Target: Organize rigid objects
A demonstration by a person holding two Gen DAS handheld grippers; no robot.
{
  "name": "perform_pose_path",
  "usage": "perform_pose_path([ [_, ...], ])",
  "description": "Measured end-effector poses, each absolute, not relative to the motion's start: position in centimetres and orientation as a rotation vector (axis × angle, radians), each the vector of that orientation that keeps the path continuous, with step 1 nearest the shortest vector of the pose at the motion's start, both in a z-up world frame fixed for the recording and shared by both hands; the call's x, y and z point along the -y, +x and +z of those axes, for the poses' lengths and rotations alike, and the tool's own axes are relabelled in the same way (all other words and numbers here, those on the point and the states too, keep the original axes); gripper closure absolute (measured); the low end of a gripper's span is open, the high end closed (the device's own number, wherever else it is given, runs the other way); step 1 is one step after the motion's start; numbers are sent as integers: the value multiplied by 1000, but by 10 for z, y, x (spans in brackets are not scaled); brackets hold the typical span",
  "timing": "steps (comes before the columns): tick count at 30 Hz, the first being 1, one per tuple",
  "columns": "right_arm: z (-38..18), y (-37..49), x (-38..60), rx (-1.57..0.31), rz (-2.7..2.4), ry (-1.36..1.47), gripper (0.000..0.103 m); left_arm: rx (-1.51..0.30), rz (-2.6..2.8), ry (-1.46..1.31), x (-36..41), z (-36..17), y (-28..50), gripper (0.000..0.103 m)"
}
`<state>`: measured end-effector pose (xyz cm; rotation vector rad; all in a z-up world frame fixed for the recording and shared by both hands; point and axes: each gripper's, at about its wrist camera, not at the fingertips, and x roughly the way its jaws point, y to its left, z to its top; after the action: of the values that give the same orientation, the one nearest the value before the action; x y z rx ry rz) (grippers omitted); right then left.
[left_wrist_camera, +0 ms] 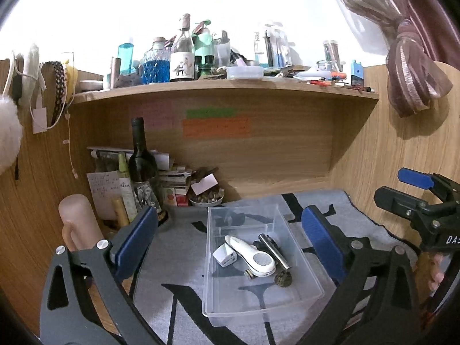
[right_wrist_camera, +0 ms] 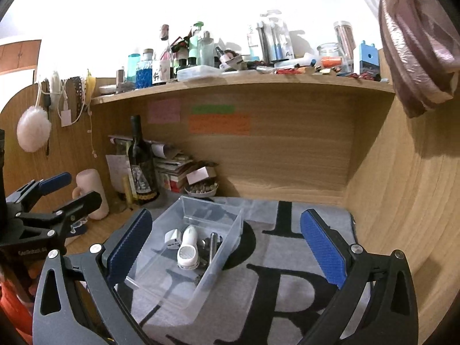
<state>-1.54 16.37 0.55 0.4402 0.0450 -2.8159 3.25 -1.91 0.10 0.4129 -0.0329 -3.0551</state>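
Observation:
A clear plastic box (left_wrist_camera: pixel 299 293) (right_wrist_camera: pixel 227 250) stands on a grey mat with black letters. In it lie a white handheld device (left_wrist_camera: pixel 253 257) (right_wrist_camera: pixel 188 248), a white charger plug (left_wrist_camera: pixel 225 255) (right_wrist_camera: pixel 172 238), a metal cylinder (left_wrist_camera: pixel 274 248) (right_wrist_camera: pixel 213 245) and a small dark round piece (left_wrist_camera: pixel 283 279). My left gripper (left_wrist_camera: pixel 230 243) is open and empty, held above and before the box. My right gripper (right_wrist_camera: pixel 227 243) is open and empty, above the box's right side; it also shows at the right edge of the left wrist view (left_wrist_camera: pixel 402 189).
A dark wine bottle (left_wrist_camera: pixel 141 155) (right_wrist_camera: pixel 141 161), stacked books (left_wrist_camera: pixel 175 178), a small bowl (left_wrist_camera: pixel 206 198) (right_wrist_camera: pixel 201 189) and a pink cylinder (left_wrist_camera: pixel 79 221) (right_wrist_camera: pixel 93 195) crowd the back left. A cluttered shelf (left_wrist_camera: pixel 224 87) (right_wrist_camera: pixel 244 86) runs overhead. Wooden walls enclose the desk.

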Motion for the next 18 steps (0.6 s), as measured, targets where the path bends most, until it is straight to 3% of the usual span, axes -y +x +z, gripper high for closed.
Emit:
perform_pose_path([
  [18,10,-6,-164,-45,-2846,408,0,-5,-3061,419,22,1,32,1],
])
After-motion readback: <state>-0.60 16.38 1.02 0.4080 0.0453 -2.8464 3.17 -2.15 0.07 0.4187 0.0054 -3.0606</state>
